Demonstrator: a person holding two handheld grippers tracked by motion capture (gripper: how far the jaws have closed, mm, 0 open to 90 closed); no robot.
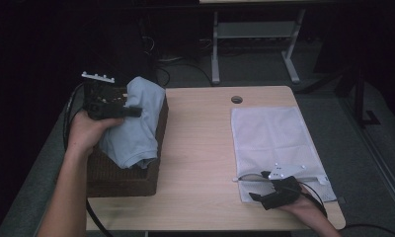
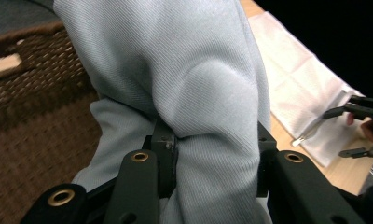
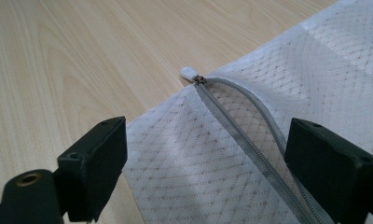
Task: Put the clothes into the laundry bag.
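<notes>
- Work in hand, as judged from the layout: transfer of a light blue garment (image 1: 136, 123) from a brown wicker basket (image 1: 121, 180) into a white mesh laundry bag (image 1: 272, 143).
- Done so far: the garment is gripped and partly raised. In the high view its upper part stands above the basket rim, while its lower folds hang against the basket's side and top edge.
- Done so far: the bag lies flat on the right half of the wooden table (image 1: 200, 148), with its zipper (image 3: 240, 121) at the near edge. In the right gripper view the zipper is parted, with the two grey tracks spread apart and the white pull tab (image 3: 189, 73) at the end toward the table's middle.
- Left to do: carry the garment across the bare table between basket and bag, feed it through the zipper opening, and release it. The garment and bag are well apart.
- Left gripper (image 2: 212, 154): the jaws are clamped on a bunched fold of the garment. The cloth fills the gap between the jaws, bulges above them and drapes down in front.
- Right gripper (image 3: 208, 163): the jaws stand wide apart and hold nothing. They straddle the open zipper at the bag's near edge, with mesh and zipper track between them. Whether the jaw tips rest on the mesh cannot be told.
- Likely role of the right gripper: hold or widen the bag mouth for the incoming garment.
</notes>
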